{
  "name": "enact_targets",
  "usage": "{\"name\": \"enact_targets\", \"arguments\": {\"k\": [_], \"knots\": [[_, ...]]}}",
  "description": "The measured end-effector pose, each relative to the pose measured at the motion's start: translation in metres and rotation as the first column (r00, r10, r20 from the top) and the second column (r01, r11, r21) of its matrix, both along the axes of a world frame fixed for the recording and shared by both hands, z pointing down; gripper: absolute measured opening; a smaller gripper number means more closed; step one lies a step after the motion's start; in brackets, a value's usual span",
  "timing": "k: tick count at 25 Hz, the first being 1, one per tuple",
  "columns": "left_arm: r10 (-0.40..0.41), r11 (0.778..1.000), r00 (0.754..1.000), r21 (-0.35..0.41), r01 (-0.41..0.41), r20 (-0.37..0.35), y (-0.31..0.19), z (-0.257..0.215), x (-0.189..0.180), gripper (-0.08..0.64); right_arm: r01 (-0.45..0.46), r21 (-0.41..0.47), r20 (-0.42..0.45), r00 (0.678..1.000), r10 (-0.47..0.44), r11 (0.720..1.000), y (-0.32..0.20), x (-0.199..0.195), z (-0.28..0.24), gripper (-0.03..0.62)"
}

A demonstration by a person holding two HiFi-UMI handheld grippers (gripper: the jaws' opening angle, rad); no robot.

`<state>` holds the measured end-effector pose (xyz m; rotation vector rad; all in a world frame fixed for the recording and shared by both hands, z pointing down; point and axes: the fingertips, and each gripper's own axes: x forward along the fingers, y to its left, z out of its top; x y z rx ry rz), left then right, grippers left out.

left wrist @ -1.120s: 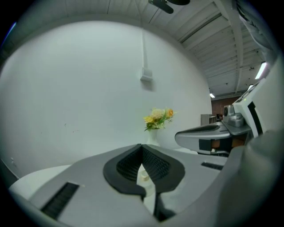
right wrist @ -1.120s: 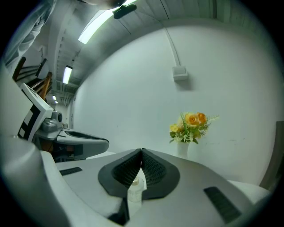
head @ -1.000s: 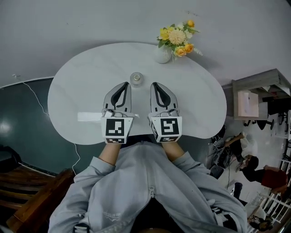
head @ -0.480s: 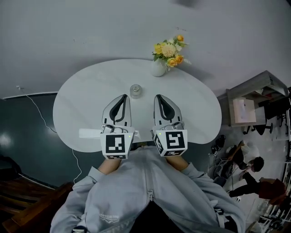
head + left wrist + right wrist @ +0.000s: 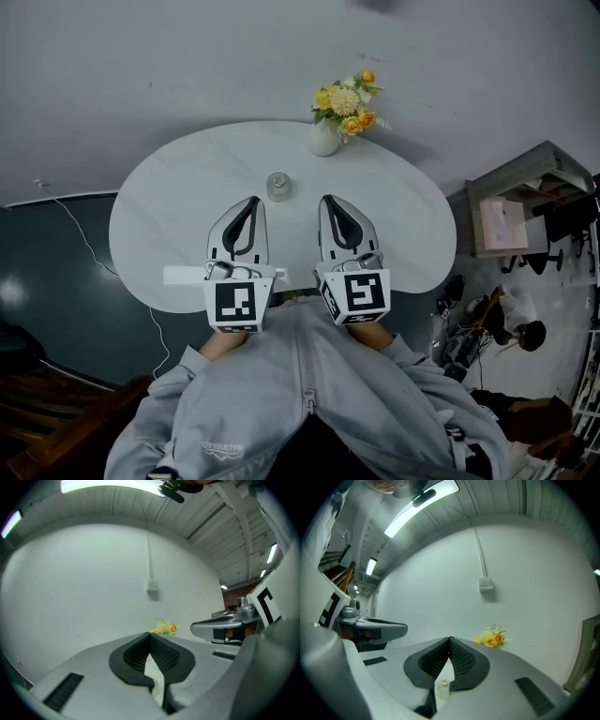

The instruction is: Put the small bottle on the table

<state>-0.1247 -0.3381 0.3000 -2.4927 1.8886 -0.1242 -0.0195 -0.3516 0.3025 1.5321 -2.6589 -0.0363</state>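
The small clear bottle (image 5: 278, 186) stands upright on the white oval table (image 5: 178, 216), just beyond and between my two grippers. My left gripper (image 5: 251, 200) and right gripper (image 5: 327, 199) hover side by side over the table's near half. Both are shut with nothing between the pads, and neither touches the bottle. In the right gripper view the bottle (image 5: 442, 688) shows through the gap below the closed tips of the right gripper (image 5: 450, 639). The left gripper (image 5: 150, 634) points level towards the wall.
A white vase (image 5: 324, 141) of yellow and orange flowers (image 5: 345, 98) stands at the table's far edge. A white strip (image 5: 183, 275) lies at the near left edge. A cabinet (image 5: 511, 216) stands to the right, with a cable (image 5: 75, 225) and wooden steps (image 5: 56, 412) on the left.
Over the second, both grippers and the view have risen, so the table looks smaller and lower. The bottle has stayed in place. In the last half second nothing has visibly moved.
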Motion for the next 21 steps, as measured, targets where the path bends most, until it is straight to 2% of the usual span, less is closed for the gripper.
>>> {"name": "enact_targets", "arguments": {"k": [21], "knots": [[0.008,1.0,1.0,-0.001,-0.008,-0.003,0.009,0.004,0.009,0.006,0.011,-0.002,0.001,1.0,-0.011,1.0,0.008,0.008,0.003,0.026]]}}
